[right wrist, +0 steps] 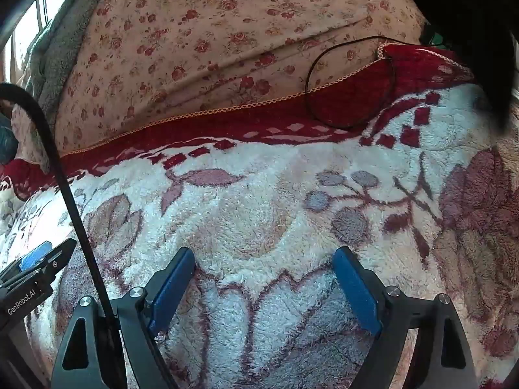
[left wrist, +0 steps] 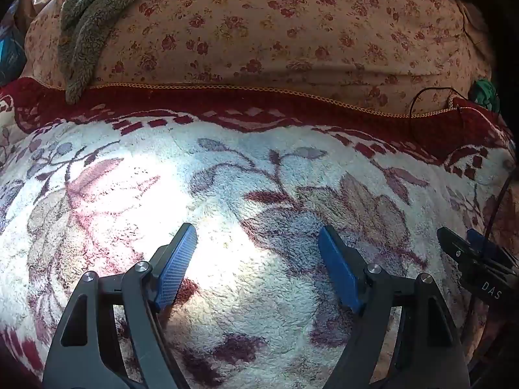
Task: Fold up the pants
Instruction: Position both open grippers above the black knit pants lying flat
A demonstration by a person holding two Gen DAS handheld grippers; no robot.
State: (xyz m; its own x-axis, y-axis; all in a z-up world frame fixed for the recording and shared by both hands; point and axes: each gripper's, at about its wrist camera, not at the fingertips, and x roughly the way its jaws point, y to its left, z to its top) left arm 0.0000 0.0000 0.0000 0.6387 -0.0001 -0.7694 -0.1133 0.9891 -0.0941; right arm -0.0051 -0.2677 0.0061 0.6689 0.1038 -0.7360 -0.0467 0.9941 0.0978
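Observation:
A grey fleecy garment [left wrist: 87, 22] lies bunched at the far left on a flowered quilt [left wrist: 275, 26]; I cannot tell whether it is the pants. It shows again in the right wrist view as a grey fleecy garment [right wrist: 55, 52] at the upper left. My left gripper [left wrist: 258, 231] hovers open over a white fleece blanket [left wrist: 227, 168] with nothing between its blue pads. My right gripper [right wrist: 263, 253] is open too, empty, over the same blanket [right wrist: 259, 194]. The two grippers are side by side: the right gripper [left wrist: 467, 253] and the left gripper [right wrist: 42, 259] each appear at the other view's edge.
The blanket has a dark red border [left wrist: 259, 107] with braid trim at the far side. A thin black cable loop [right wrist: 350, 81] lies on that border at the right. A green item [left wrist: 485, 92] sits at the far right, and a dark shape [right wrist: 470, 16] fills the upper right corner.

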